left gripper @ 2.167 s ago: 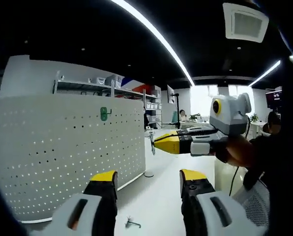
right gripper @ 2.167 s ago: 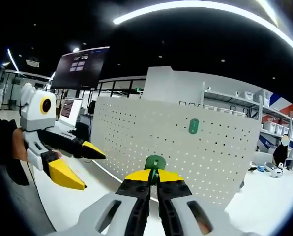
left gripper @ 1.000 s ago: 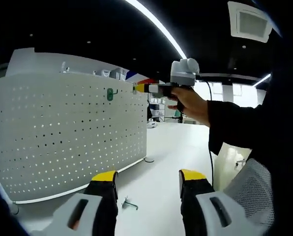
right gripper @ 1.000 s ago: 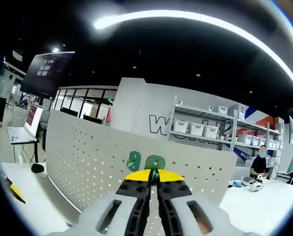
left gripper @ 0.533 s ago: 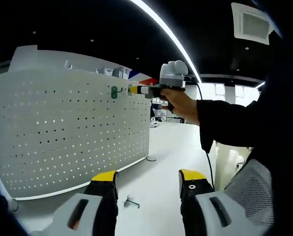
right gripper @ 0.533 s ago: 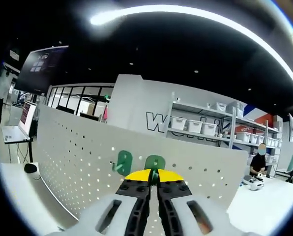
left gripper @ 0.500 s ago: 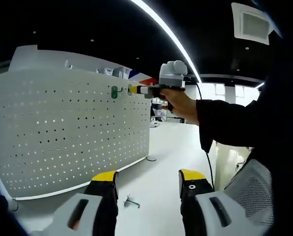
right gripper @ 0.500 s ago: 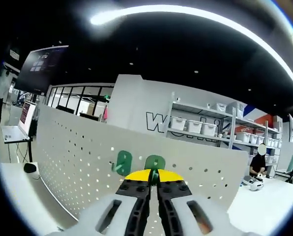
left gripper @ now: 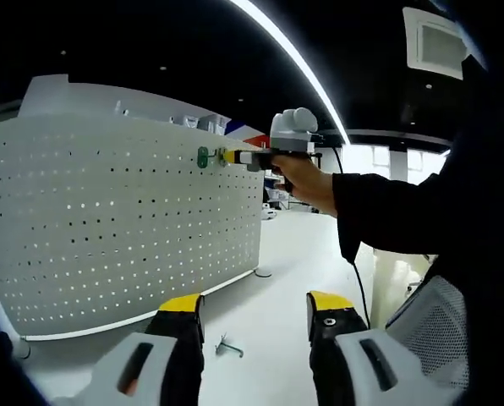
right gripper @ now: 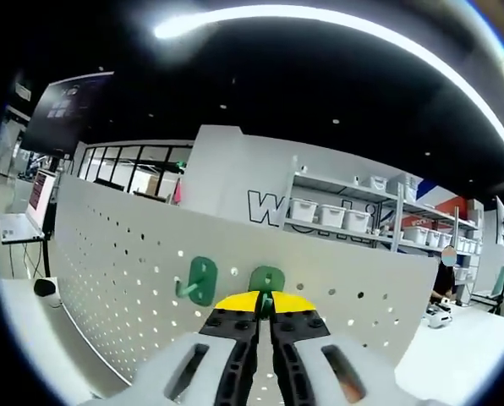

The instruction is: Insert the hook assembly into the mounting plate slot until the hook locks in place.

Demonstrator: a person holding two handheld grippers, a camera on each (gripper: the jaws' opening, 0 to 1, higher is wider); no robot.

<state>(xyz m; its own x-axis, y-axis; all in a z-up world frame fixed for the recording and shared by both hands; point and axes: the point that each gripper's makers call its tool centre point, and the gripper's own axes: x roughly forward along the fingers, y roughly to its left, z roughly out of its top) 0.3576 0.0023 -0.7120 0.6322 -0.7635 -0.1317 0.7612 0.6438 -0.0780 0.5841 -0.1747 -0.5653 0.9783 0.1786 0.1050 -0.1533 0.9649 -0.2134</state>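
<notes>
Right hand-held gripper has its jaws clamped on a green hook, held up near the top edge of the upright white pegboard, just beside a second green hook already mounted there, its prong jutting out from the board. Left hand-held gripper hangs low with jaws apart and empty over the white worktop, where a small metal hook lies loose, open surface around it.
</notes>
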